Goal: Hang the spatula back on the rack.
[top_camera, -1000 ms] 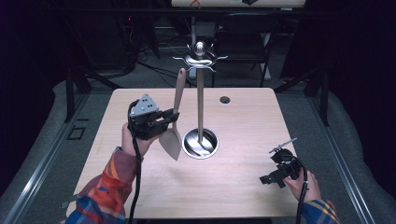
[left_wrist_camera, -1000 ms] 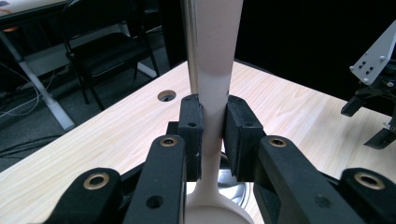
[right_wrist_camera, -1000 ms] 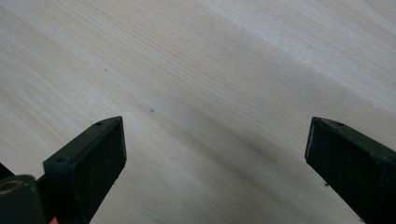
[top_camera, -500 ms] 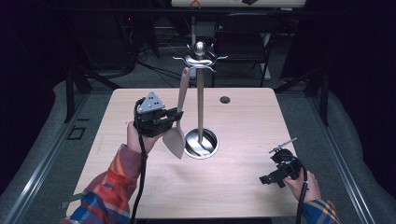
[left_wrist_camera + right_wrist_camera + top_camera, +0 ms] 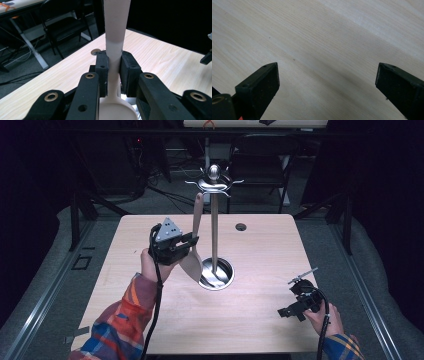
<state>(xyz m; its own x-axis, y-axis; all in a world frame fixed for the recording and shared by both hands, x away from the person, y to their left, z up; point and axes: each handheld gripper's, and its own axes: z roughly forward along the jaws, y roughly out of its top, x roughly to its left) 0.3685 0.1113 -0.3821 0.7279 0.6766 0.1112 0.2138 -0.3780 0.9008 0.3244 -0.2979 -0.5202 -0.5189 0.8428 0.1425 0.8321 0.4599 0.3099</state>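
Observation:
A pale spatula (image 5: 196,220) stands almost upright, handle up and blade down, just left of the metal utensil stand (image 5: 214,230). The handle's tip is close under the stand's ring of hooks (image 5: 214,182). My left gripper (image 5: 191,242) is shut on the spatula's handle, low down near the blade. In the left gripper view the cream handle (image 5: 116,30) rises between the two black pads (image 5: 102,70), which press on both its sides. My right gripper (image 5: 299,292) rests low at the table's front right. Its jaws stand wide apart (image 5: 327,82) over bare wood.
The stand's round base (image 5: 217,275) sits mid-table on the light wooden table (image 5: 260,250). A small cable hole (image 5: 241,226) lies behind it. A dark chair (image 5: 255,165) and cables are beyond the far edge. Dark floor surrounds the table.
My left gripper has shifted slightly right with the spatula, bringing its handle closer to the stand's pole and hooks. The right gripper has stayed put.

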